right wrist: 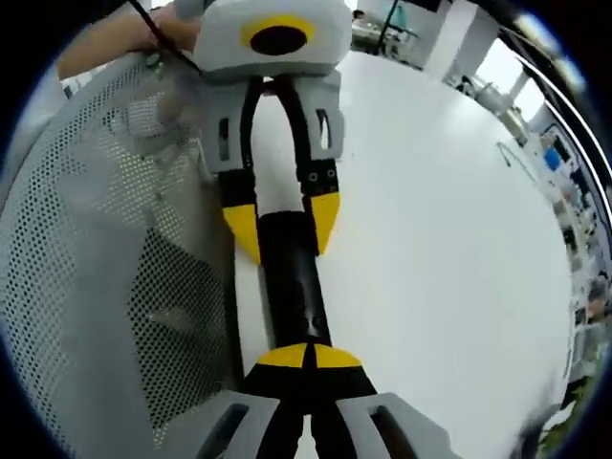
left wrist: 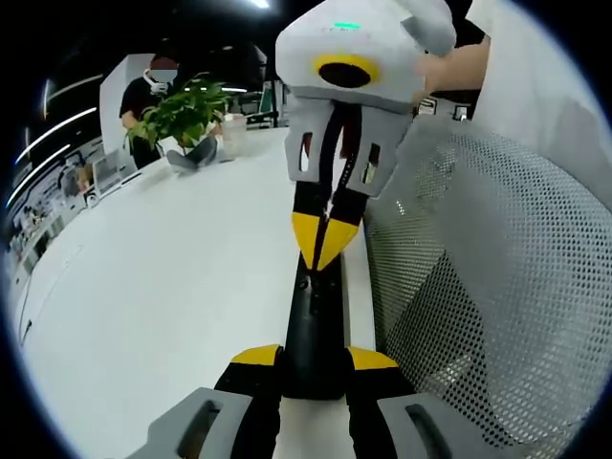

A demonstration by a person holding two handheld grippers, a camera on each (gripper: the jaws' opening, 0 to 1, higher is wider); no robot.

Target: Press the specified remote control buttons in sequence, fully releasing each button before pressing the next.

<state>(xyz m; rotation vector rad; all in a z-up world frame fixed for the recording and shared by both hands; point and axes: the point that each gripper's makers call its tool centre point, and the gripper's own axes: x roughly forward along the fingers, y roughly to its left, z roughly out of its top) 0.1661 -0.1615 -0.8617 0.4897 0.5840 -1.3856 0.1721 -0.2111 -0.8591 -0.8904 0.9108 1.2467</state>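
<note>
1. Left gripper (left wrist: 313,368): its yellow-tipped jaws are pinching the near end of the slim black bar-shaped remote control (left wrist: 316,325), one jaw on each side; in the right gripper view the same gripper (right wrist: 284,228) is coming in from the top, clamping the remote's far end.
2. Right gripper (right wrist: 308,356): its yellow tips are sitting pressed together, right down on the near end of the remote (right wrist: 295,287); can't tell whether it's actually pushing a button or just touching; in the left gripper view that gripper (left wrist: 325,244) is pointing down onto the far end of the remote, tips closed into a point.
3. The remote is lying along the edge strip of the smooth white tabletop (left wrist: 163,287), stretched between the two grippers; buttons are too dark to make out.
4. Just beside it a grey perforated mesh chair back (left wrist: 488,287) is running along the table edge; it's also showing in the right gripper view (right wrist: 105,268).
5. Further out: a green leafy potted plant (left wrist: 182,115) is sitting at the far side of the table, with a person (left wrist: 153,81) behind it; a hand (left wrist: 449,67) is holding the right gripper.
</note>
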